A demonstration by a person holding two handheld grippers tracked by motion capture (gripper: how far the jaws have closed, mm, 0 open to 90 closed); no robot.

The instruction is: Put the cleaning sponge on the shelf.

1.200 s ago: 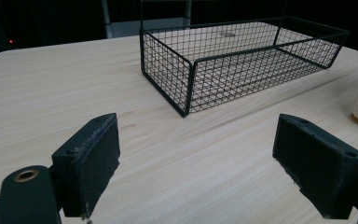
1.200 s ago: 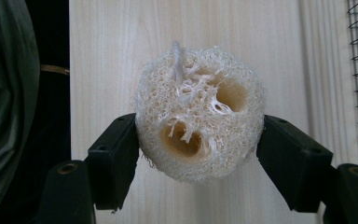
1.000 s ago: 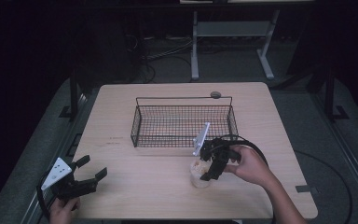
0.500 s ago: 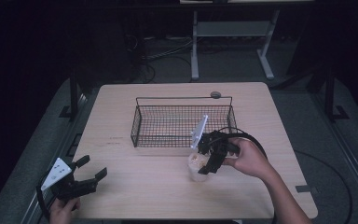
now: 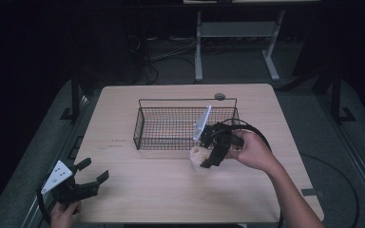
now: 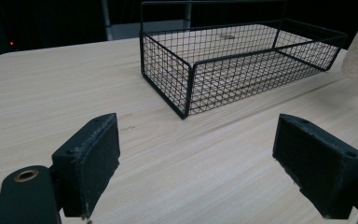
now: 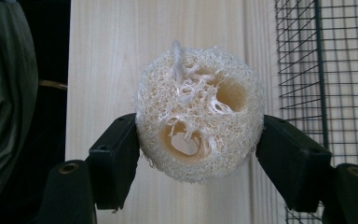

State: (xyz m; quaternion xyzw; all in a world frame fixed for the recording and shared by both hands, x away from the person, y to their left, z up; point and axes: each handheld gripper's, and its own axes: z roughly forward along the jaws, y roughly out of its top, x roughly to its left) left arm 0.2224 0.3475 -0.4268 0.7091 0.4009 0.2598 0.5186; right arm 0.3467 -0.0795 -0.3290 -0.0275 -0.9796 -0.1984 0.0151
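Observation:
A pale round loofah slice (image 7: pixel 198 121) with holes through it sits between the two black pads of my right gripper (image 7: pixel 199 147), which is shut on it. In the high view the loofah (image 5: pixel 198 154) hangs just in front of the black wire basket (image 5: pixel 147 124), near its front right corner, with the right gripper (image 5: pixel 204 159) held by a hand. The basket (image 6: pixel 168 79) looks empty. My left gripper (image 5: pixel 93 172) stands open at the table's front left corner, its pads (image 6: pixel 91 158) wide apart over bare wood with nothing between them.
The light wooden table (image 5: pixel 138 190) carries a small dark round disc (image 5: pixel 219 96) behind the basket. A cable loops from the right gripper. Dark floor and metal stand legs (image 5: pixel 198 52) lie beyond the far edge.
The right gripper has carried the loofah up and toward the basket's front right corner. The left gripper has stayed where it was.

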